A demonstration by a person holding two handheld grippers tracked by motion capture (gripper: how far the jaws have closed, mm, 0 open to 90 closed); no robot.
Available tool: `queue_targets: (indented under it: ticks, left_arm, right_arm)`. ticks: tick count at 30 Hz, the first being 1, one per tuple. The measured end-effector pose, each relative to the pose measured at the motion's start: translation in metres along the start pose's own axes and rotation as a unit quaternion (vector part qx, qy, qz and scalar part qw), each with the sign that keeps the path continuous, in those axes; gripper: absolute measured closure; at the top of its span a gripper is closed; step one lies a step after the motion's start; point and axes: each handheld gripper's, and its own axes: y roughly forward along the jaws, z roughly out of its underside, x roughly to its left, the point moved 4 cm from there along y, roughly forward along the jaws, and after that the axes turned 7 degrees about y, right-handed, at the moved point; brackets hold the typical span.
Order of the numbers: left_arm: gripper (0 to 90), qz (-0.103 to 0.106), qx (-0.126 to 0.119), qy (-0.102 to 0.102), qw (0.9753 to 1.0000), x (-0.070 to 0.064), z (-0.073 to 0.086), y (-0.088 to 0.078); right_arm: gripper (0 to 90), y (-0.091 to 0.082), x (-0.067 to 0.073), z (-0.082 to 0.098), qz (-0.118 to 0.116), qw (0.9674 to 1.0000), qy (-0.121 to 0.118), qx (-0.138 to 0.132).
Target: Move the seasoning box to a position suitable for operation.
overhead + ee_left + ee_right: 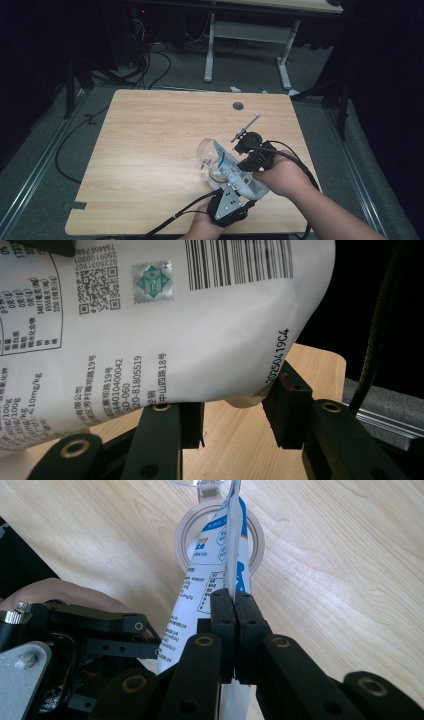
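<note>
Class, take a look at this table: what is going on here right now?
A person is holding a white printed pouch tilted over a clear glass on the wooden table. The right claw is shut on the pouch's flat edge. The left claw sits at the pouch's bottom end, with its jaws on either side of that end. In the right gripper view, the pouch's upper end points towards the mouth of the glass. No contents can be seen coming out.
</note>
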Motion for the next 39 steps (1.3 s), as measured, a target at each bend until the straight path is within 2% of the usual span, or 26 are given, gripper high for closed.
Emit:
queue_targets:
  ticks: [18, 31, 34, 38, 39]
  left_arm:
    - [63.5, 0.000, -0.001, -0.001, 1.0000, 0.0012, -0.0003, 0.0004]
    - [63.5, -0.002, -0.001, -0.001, 1.0000, 0.0036, -0.0016, 0.0012]
    - [63.5, -0.002, -0.002, -0.001, 1.0000, 0.0039, -0.0017, 0.0013]
    - [63.5, -0.001, -0.001, -0.001, 1.0000, 0.0037, -0.0017, 0.0015]
    - [63.6, -0.001, -0.002, 0.000, 1.0000, 0.0034, -0.0020, 0.0014]
  right_arm:
    - [89.3, 0.0004, -0.0006, -0.0015, 0.000, 1.0000, -0.005, -0.002]
    - [89.4, 0.0001, -0.0006, -0.0035, 0.003, 1.0000, -0.001, -0.003]
    - [89.3, 0.0005, -0.0013, -0.0042, 0.003, 1.0000, -0.008, -0.005]
    - [89.4, 0.0004, -0.0015, -0.0041, 0.003, 1.0000, -0.008, -0.005]
    - [89.4, 0.0000, -0.0007, -0.0034, 0.004, 1.0000, -0.002, -0.003]
